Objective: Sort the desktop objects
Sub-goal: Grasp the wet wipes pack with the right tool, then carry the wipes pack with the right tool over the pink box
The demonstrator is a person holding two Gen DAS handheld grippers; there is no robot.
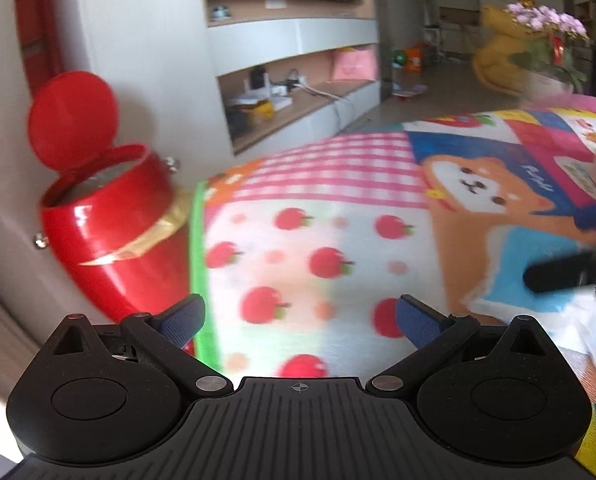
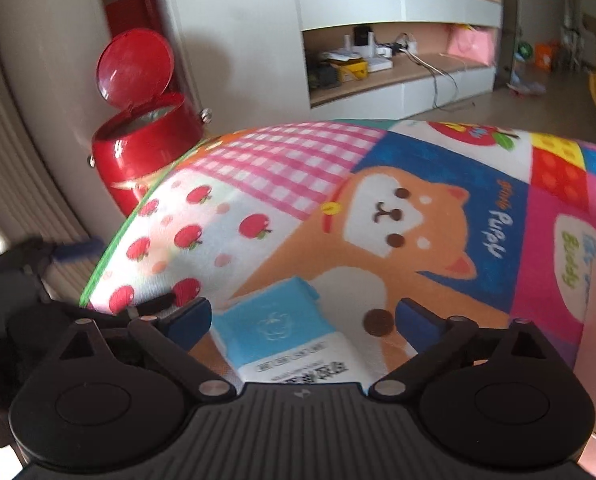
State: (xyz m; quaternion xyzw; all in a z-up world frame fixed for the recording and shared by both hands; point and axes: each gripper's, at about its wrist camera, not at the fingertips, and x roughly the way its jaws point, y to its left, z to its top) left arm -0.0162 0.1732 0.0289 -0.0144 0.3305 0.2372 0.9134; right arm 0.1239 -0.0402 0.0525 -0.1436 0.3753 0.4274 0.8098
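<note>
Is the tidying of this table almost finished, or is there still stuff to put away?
Hard to call finished. The red bin stands open beside the table. Neither gripper holds anything: the left gripper is open over bare cloth, and the right gripper is open around a blue tissue pack still lying on the tablecloth.

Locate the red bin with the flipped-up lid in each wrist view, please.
Left wrist view: red bin at the left, beside the cloth's green edge, lid up.
Right wrist view: red bin at upper left, behind the cloth's far corner, lid up.
Shared landmark: the dog print on the cloth.
</note>
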